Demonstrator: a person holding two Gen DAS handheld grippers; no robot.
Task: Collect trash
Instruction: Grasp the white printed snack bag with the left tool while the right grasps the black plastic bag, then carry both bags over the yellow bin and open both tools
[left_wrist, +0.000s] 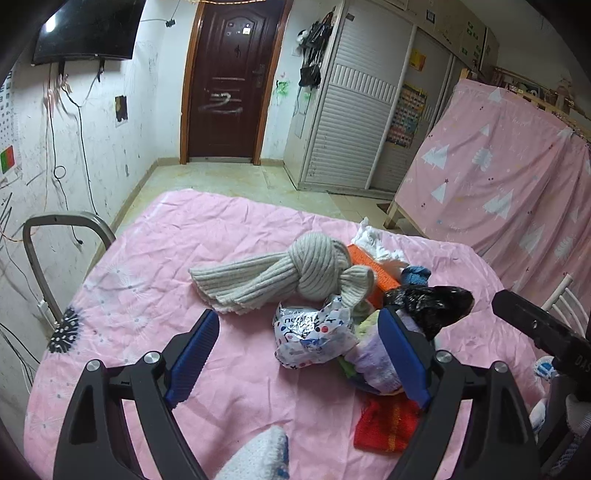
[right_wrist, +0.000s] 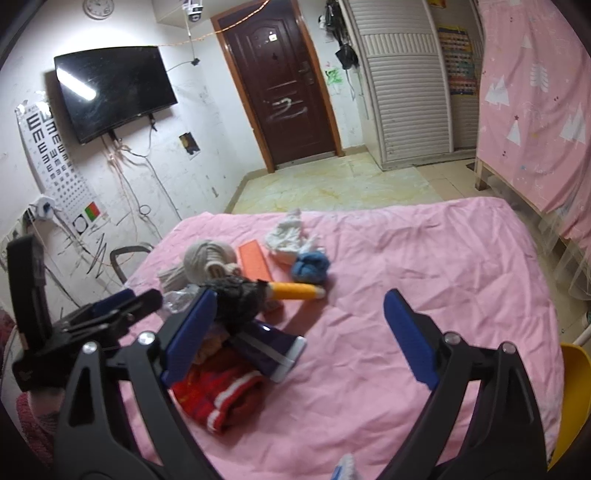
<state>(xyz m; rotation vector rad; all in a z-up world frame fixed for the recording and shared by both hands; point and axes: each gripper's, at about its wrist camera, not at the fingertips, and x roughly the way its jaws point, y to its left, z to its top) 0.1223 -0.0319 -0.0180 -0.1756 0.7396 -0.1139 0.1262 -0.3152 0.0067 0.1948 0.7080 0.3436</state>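
On the pink sheet (left_wrist: 155, 258), seen from the left wrist, the left gripper (left_wrist: 297, 354) stands wide open, holding nothing; a crumpled white printed plastic wrapper (left_wrist: 314, 332) lies between its blue pads, with a knotted grey ribbed knit cloth (left_wrist: 288, 275) just beyond and a crumpled black plastic bag (left_wrist: 430, 301) to the right. From the right wrist, the right gripper (right_wrist: 299, 336) is also spread wide and empty above bare sheet, the black bag (right_wrist: 236, 299) beside its left pad (right_wrist: 190, 332), near a red knit cloth (right_wrist: 218, 393).

Dim indoor light, bluish cast; glare streak on TV (right_wrist: 114, 90); strong fisheye bending, dark corners.
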